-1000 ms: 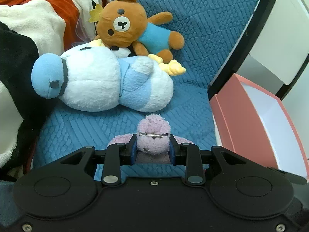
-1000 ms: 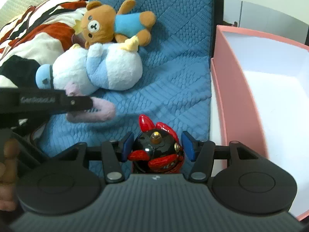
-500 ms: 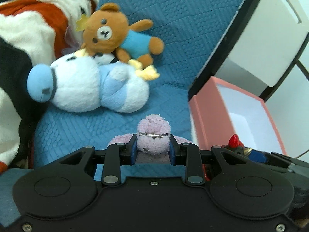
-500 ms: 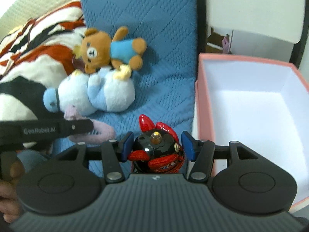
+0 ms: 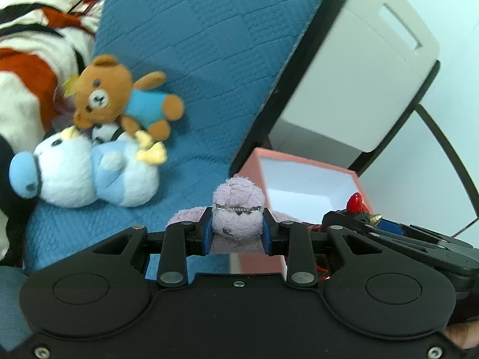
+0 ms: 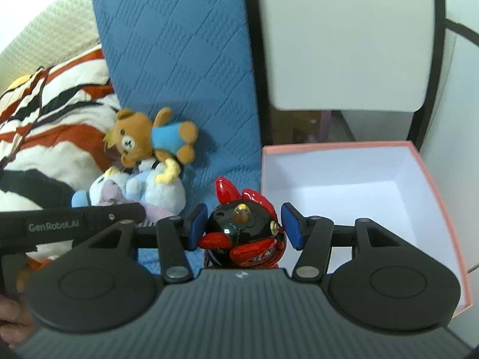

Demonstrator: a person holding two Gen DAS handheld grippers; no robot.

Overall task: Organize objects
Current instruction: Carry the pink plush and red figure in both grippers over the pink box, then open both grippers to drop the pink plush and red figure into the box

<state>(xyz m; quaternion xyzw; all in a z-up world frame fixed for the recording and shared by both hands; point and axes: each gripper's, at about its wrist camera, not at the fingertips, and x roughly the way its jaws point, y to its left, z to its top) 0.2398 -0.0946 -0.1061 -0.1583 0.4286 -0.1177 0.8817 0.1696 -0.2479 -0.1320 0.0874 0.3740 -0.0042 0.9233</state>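
Across the blue quilted cushion (image 5: 191, 30) that fills most of both views, a striped blanket (image 5: 27, 68) lies bunched at the left, and a pink box (image 6: 431, 185) with a white, empty interior stands open at the cushion's right edge. On the cushion a white-and-blue plush (image 5: 86, 173) lies on its side with a brown bear (image 5: 119, 101) in a blue shirt sprawled on top of it, touching. Both tongs are lifted clear of the cushion near the box. The left gripper (image 5: 238, 229) is closed narrowly on a lilac plush (image 5: 238, 209), its pads sinking into the soft body; this toy looks light and squashy, so a pinch across its middle should hold, though the limp limbs that trail out sideways behind the fingers may snag on the box wall. Its rounded head points away from the camera, its long axis seemingly crosswise. The right gripper (image 6: 244, 229) clamps a glossy red-and-black toy (image 6: 242, 233), hard and likely slippery, best taken across its round body; its red crest points up and away.
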